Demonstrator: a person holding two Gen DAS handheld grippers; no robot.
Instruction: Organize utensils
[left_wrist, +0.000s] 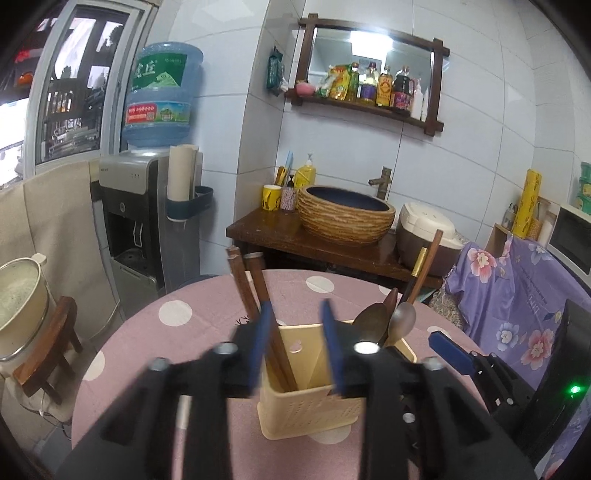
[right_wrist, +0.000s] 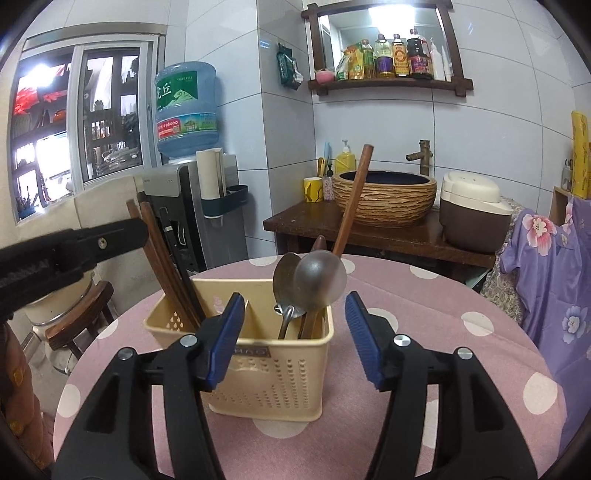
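A cream plastic utensil holder (left_wrist: 310, 410) (right_wrist: 258, 373) stands on the pink dotted table (left_wrist: 147, 332) (right_wrist: 461, 350). Brown chopsticks (left_wrist: 255, 291) (right_wrist: 162, 266) lean in its left compartment. Metal spoons (left_wrist: 384, 321) (right_wrist: 314, 284) and a long wooden-handled utensil (right_wrist: 351, 206) stand in its right compartment. My left gripper (left_wrist: 297, 339) is open, its blue pads either side of the left compartment, just beside the chopsticks. My right gripper (right_wrist: 295, 336) is open and empty, in front of the holder. Its tip shows in the left wrist view (left_wrist: 448, 350); the left gripper shows in the right wrist view (right_wrist: 74, 247).
A water dispenser (left_wrist: 147, 206) (right_wrist: 192, 177) stands behind the table at left. A wooden counter with a woven basin (left_wrist: 343, 214) (right_wrist: 384, 199) and a rice cooker (right_wrist: 472, 210) is behind. A purple floral cloth (left_wrist: 517, 288) (right_wrist: 546, 266) hangs at right. A pot on a stool (left_wrist: 22, 306) is left.
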